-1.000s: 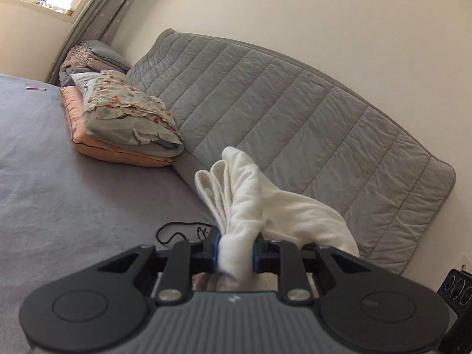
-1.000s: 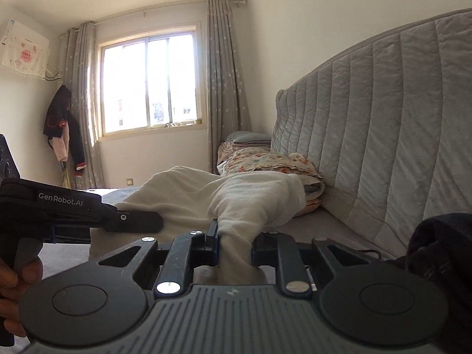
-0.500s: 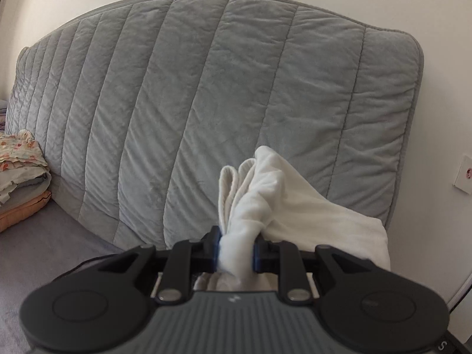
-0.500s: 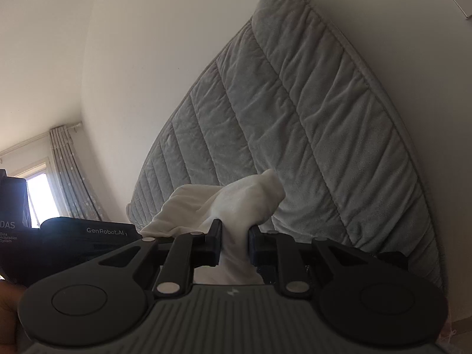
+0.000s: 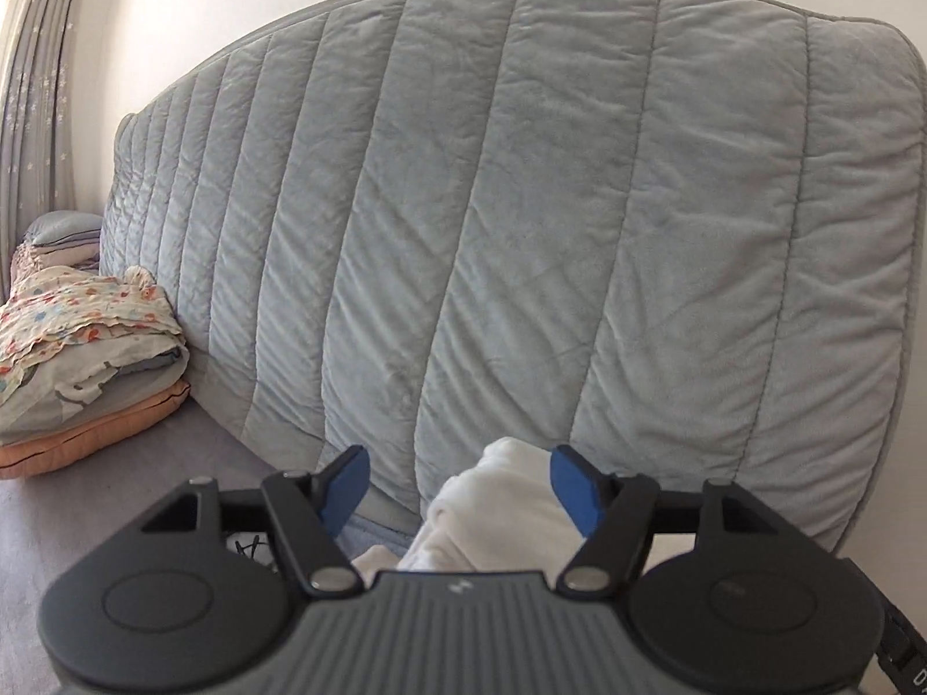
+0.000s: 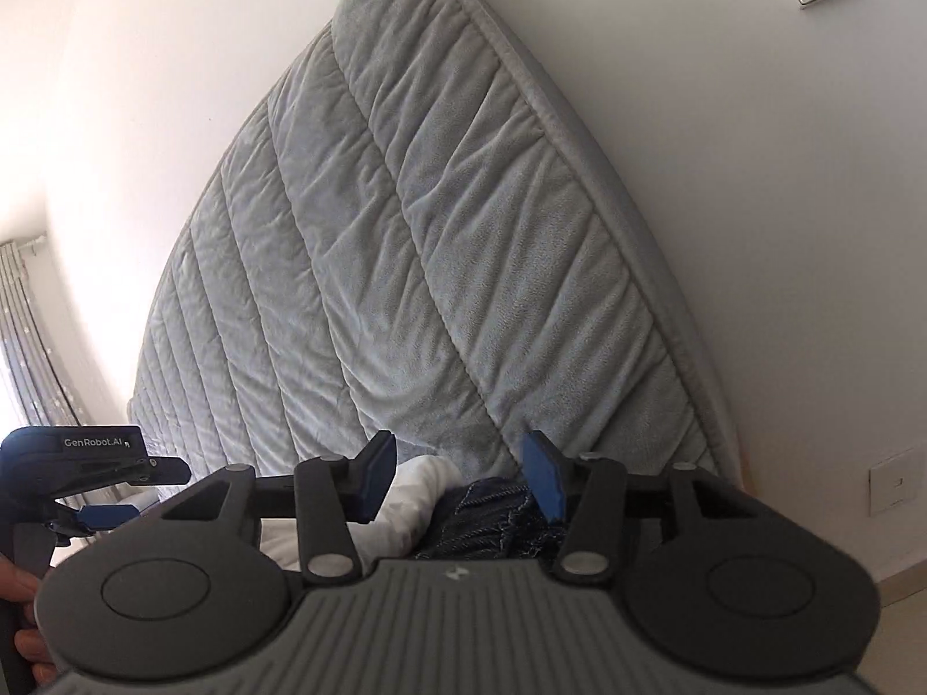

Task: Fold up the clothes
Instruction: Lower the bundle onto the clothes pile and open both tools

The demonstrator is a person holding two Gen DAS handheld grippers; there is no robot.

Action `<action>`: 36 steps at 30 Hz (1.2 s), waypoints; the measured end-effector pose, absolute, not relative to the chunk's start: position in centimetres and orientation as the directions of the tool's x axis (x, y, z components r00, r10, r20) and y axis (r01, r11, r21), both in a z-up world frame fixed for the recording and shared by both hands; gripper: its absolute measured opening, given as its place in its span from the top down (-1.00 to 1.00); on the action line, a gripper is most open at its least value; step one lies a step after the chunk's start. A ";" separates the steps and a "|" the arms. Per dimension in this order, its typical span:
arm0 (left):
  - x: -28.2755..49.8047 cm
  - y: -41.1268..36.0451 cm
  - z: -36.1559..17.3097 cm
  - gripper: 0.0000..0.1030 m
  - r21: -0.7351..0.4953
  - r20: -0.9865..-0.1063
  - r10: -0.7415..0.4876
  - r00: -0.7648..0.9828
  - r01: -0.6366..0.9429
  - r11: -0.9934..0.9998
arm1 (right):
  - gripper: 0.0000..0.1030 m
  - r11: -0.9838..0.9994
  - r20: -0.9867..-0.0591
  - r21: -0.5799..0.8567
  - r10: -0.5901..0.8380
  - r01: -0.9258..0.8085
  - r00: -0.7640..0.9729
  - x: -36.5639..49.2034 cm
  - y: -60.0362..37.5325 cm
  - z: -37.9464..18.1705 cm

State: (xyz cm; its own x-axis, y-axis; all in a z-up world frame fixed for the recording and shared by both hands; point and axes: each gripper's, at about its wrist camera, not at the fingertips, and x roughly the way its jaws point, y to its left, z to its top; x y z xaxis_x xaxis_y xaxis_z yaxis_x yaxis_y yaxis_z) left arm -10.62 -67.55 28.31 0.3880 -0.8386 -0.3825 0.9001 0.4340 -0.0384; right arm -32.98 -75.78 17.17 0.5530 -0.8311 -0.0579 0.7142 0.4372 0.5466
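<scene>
A white garment (image 5: 498,515) lies bunched low between the fingers of my left gripper (image 5: 460,483). The jaws are opening: the cloth rests beside the right blue pad (image 5: 573,489) and stands clear of the left one. In the right wrist view my right gripper (image 6: 457,478) is also opening. Below its gap lie the white garment (image 6: 414,501) and a dark denim piece (image 6: 498,518), with neither pad pressing on them. The left gripper (image 6: 145,492) shows at the left edge of that view, held by a hand (image 6: 20,637).
A quilted grey headboard (image 5: 521,231) fills the view just beyond both grippers. Folded bedding and an orange pillow (image 5: 87,382) are stacked at the left on the grey bed (image 5: 87,498). A black cable (image 5: 249,547) lies on the bed. A wall socket (image 6: 895,483) is at the right.
Both grippers were shut on the white garment and now stand apart from it; the cloth has sunk lower. Both views swung from the room toward the headboard.
</scene>
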 end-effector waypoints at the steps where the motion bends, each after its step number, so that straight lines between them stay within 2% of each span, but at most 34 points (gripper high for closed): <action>1: -11.7 -67.7 28.2 -0.29 -0.020 -0.375 -0.849 0.373 0.912 0.409 | 0.05 0.444 -0.053 0.549 -0.827 0.709 0.559 -32.9 -75.6 17.1; 5: -16.0 -68.9 27.3 -0.30 0.081 -0.366 -0.870 0.331 0.942 0.324 | 0.04 0.422 -0.056 0.572 -0.835 0.703 0.547 -32.8 -75.6 17.0; 9: -17.3 -70.7 24.8 -0.31 0.168 -0.449 -0.815 0.366 0.931 0.325 | 0.04 0.345 -0.072 0.630 -0.866 0.695 0.495 -34.3 -76.1 16.5; 11: -16.3 -70.9 23.3 -0.27 0.128 -0.475 -0.800 0.366 0.929 0.348 | 0.04 0.327 -0.087 0.643 -0.867 0.693 0.490 -34.6 -76.4 16.4; 14: -15.7 -70.2 22.2 -0.25 0.102 -0.453 -0.817 0.358 0.931 0.351 | 0.04 0.321 -0.109 0.644 -0.860 0.695 0.498 -34.3 -76.6 16.2; 21: -16.6 -68.0 23.9 -0.26 0.098 -0.438 -0.824 0.361 0.930 0.355 | 0.01 0.353 -0.086 0.622 -0.856 0.699 0.509 -33.1 -75.8 17.6; 31: -16.5 -58.8 26.5 -0.28 0.117 -0.411 -0.741 0.530 0.837 0.534 | -0.05 0.380 -0.069 0.559 -0.865 0.737 0.497 -32.4 -74.0 19.6; 36: -15.4 -52.0 28.6 -0.29 0.086 -0.383 -0.712 0.589 0.790 0.607 | -0.10 0.425 -0.012 0.499 -0.868 0.755 0.497 -32.2 -71.6 21.7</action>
State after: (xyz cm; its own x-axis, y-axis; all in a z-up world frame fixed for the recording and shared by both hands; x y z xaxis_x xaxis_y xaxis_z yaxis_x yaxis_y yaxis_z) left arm -15.37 -52.02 28.63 0.5890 -0.7117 -0.3830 0.7899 0.6071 0.0865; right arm -32.22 -71.56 21.69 0.4970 -0.8677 -0.0123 0.7549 0.4253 0.4993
